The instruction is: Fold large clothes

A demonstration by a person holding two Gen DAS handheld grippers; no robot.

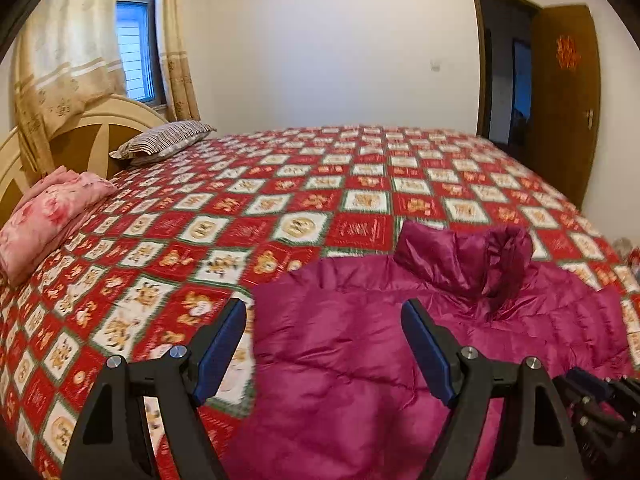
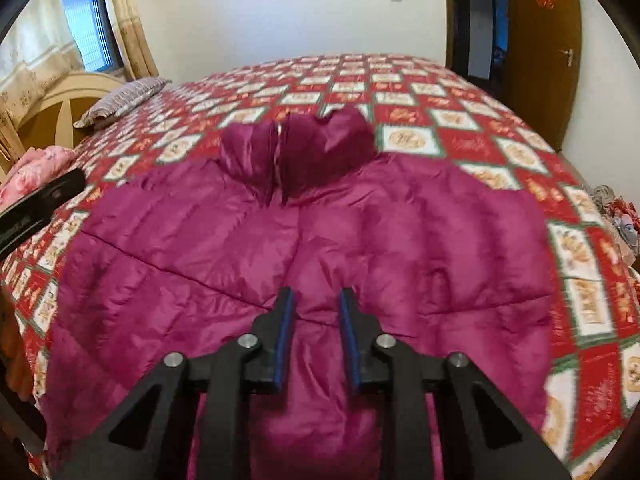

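Bedspread [image 2: 472, 128], red and checked, stretches far ahead of both sets of jaws. Magenta puffer jacket [image 2: 320, 232] lies spread on it, collar at the far end, sleeves apparently tucked in; folding the body seems left. Left gripper [image 1: 324, 344] gapes wide over its left edge, empty. Right gripper [image 2: 316, 336] hovers mid-jacket, jaws narrowly parted, holding nothing.

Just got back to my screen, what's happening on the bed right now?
A magenta puffer jacket lies spread on the bed's red patterned quilt, collar away from the cameras. The left gripper is wide open over the jacket's left edge. The right gripper is narrowly open over its middle. Neither holds any fabric.
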